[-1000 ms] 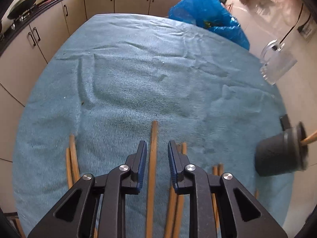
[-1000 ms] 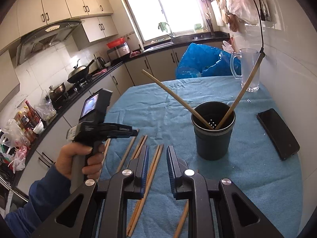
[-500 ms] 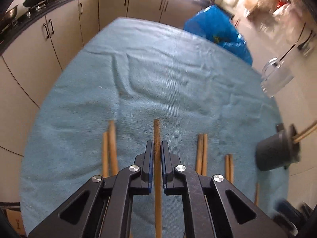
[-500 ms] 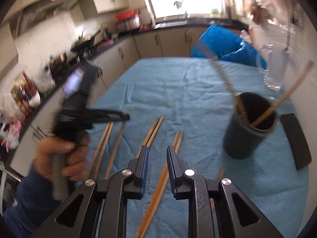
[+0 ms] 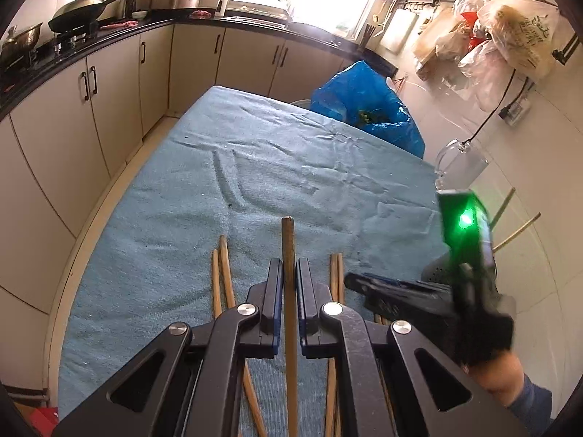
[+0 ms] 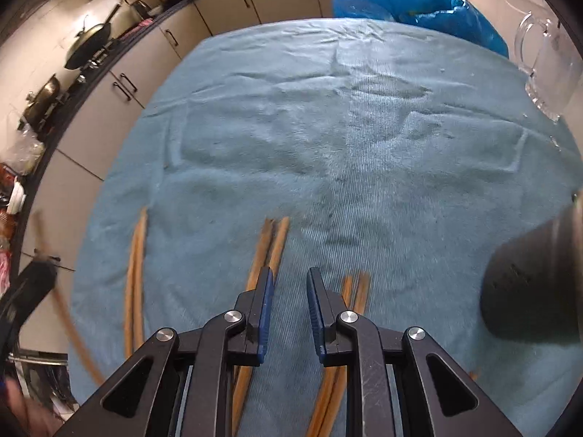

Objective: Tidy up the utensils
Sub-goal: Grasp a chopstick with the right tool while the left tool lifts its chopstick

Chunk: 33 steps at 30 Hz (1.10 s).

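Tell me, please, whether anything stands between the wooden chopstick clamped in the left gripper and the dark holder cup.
Yes: the right gripper and its hand sit between the wooden chopstick and the dark holder cup, largely hiding the cup.

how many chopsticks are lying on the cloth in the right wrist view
6 on the cloth: one pair far left, one pair beside the right gripper's left finger, one pair beside its right finger. Others may be hidden under the gripper.

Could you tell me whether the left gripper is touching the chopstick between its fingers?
Touching: the left wrist view shows the left gripper shut on the chopstick, both blue pads pressed against its sides.
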{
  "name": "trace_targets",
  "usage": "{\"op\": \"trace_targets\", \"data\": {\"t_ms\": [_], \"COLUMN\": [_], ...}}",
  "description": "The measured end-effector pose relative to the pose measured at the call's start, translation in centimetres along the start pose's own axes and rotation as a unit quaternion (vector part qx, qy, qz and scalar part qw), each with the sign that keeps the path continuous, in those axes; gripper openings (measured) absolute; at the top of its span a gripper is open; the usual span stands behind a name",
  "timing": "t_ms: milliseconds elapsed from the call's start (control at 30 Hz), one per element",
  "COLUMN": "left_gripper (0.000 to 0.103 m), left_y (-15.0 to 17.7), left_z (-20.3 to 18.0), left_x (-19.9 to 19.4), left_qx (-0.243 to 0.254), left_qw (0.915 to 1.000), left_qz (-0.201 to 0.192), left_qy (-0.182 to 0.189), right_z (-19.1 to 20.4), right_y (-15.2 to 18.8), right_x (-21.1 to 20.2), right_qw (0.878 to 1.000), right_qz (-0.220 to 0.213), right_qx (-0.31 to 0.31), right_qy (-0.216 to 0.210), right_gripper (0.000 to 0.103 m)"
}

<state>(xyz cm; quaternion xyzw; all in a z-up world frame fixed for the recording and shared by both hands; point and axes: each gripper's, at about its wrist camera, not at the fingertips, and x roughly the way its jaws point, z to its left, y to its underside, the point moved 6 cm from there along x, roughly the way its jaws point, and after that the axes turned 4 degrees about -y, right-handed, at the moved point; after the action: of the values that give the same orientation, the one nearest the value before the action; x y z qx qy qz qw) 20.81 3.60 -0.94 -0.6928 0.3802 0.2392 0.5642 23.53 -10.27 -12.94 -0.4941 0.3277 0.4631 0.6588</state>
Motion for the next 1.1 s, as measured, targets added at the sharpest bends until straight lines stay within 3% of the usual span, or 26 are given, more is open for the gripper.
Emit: {"op": "trace_targets", "data": {"t_ms": [267, 500, 567, 667, 900, 1100], "left_gripper": [0.007, 0.007, 0.007, 0.007, 0.007, 0.007], "left_y": [0.2, 0.1, 0.2, 0.3, 0.3, 1.7], "left_z": [0.3, 0.0, 0.0, -0.2, -1.8, -3.5], "left_x": [0.1, 0.1, 0.1, -0.2, -3.3, -6.7], "left_qx": [-0.001, -0.001, 0.000, 0.000, 0.016, 0.042], "left_qw": [0.9999, 1.0000, 0.9999, 0.9999, 0.9986, 0.9950], "left_qz": [0.002, 0.002, 0.002, -0.002, -0.040, -0.088], "left_qy": [0.012, 0.009, 0.010, 0.014, 0.031, 0.021], "right_z": [0.7, 2.3, 2.5, 2.0, 2.4, 3.5], "right_y": [-0.9, -1.6, -1.7, -1.8, 0.0, 4.1], "right_x": [0.8, 1.8, 1.9, 1.7, -5.7, -14.3], "right_qw": [1.000, 0.998, 0.996, 0.998, 0.994, 0.969], "right_qz": [0.005, 0.005, 0.005, -0.002, -0.095, -0.217], "right_qx": [-0.002, -0.041, -0.058, -0.047, -0.036, -0.066], "right_qy": [0.011, 0.053, 0.069, 0.048, -0.045, -0.098], "right_gripper": [0.020, 0.021, 0.009, 0.006, 0.006, 0.006]}}
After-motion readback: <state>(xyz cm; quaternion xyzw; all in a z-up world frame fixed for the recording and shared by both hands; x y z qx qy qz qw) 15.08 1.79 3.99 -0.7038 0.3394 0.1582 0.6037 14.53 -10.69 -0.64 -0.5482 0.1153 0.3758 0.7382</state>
